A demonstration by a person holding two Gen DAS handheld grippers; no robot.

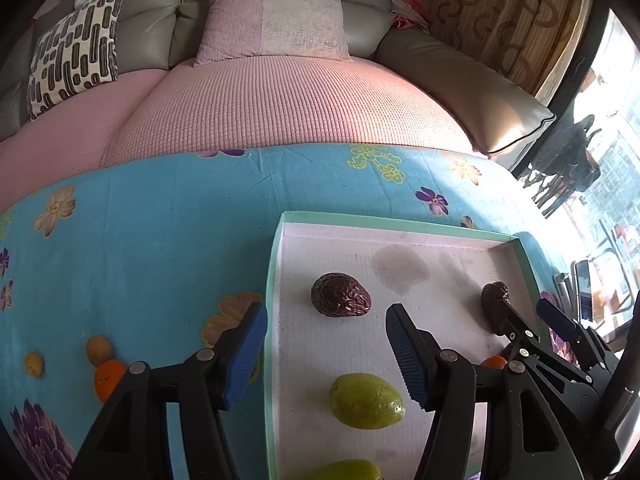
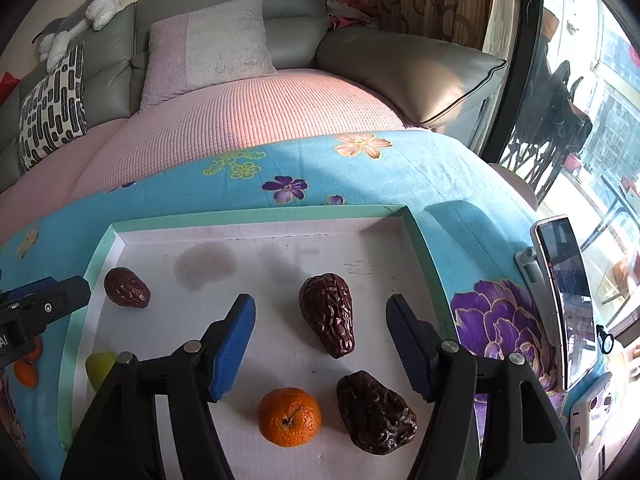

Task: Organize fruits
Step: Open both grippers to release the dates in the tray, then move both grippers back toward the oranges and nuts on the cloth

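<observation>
A shallow tray with a mint-green rim and white floor lies on the blue floral cloth. My left gripper is open, straddling the tray's left rim, with a wrinkled dark date ahead and a green fruit just below between its fingers. My right gripper is open over the tray, with a date between its tips. A small orange and a second date lie below it. A third date rests at the tray's left.
On the cloth left of the tray lie an orange, a tan fruit and a yellowish one. A phone on a stand stands at the right. A pink-covered sofa with cushions lies beyond the cloth.
</observation>
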